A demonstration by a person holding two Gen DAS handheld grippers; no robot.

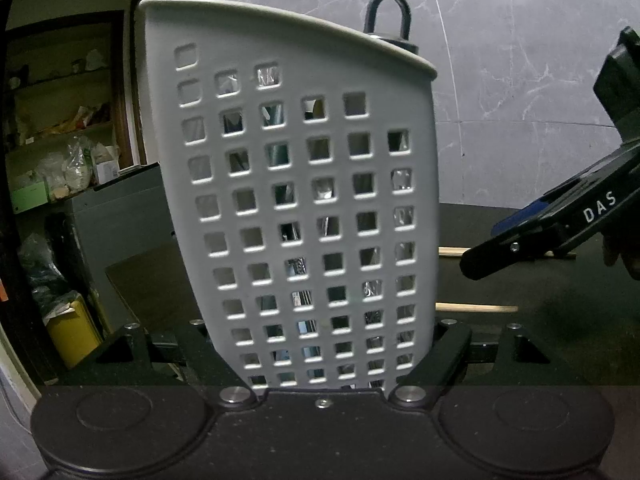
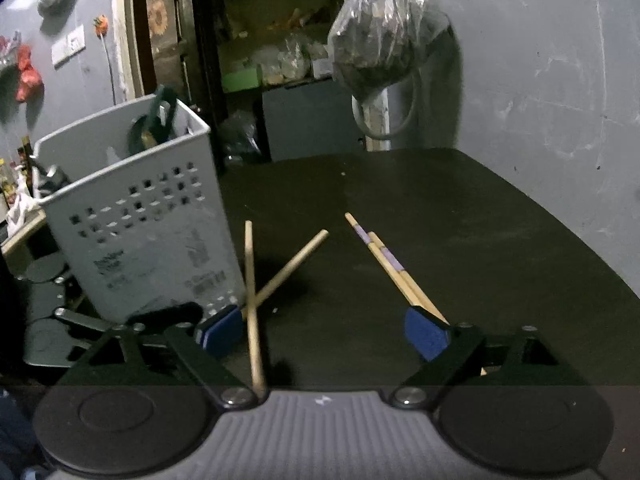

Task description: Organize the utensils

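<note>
Left gripper (image 1: 324, 360) has its fingers clamped on the perforated utensil basket (image 1: 296, 200), right gripper (image 2: 324, 332) fingers wide apart over crossed chopsticks (image 2: 280, 276) at 12 o'clock on the surface (image 2: 440, 208), and closing could roll one away.

Both views dim, indoor light, greenish-grey cast. Strong fisheye: black corners, straight wall seams bow into curves near the edges. Left wrist view: the perforated pale grey plastic utensil basket (image 1: 304, 200) fills the centre, evenly lit, edges slightly soft; the shelves at the left are murky and noisy. Marbled grey wall (image 1: 520, 60) is the brightest area, no hard glare. Right wrist view: the dark tabletop (image 2: 460, 240) swallows detail; two crossed plain wooden chopsticks (image 2: 256, 300) cast a soft shadow to the right. The clear plastic bag hanging on the wall (image 2: 380, 32) is motion-smeared, with a dark shadow behind. Grain throughout.
</note>
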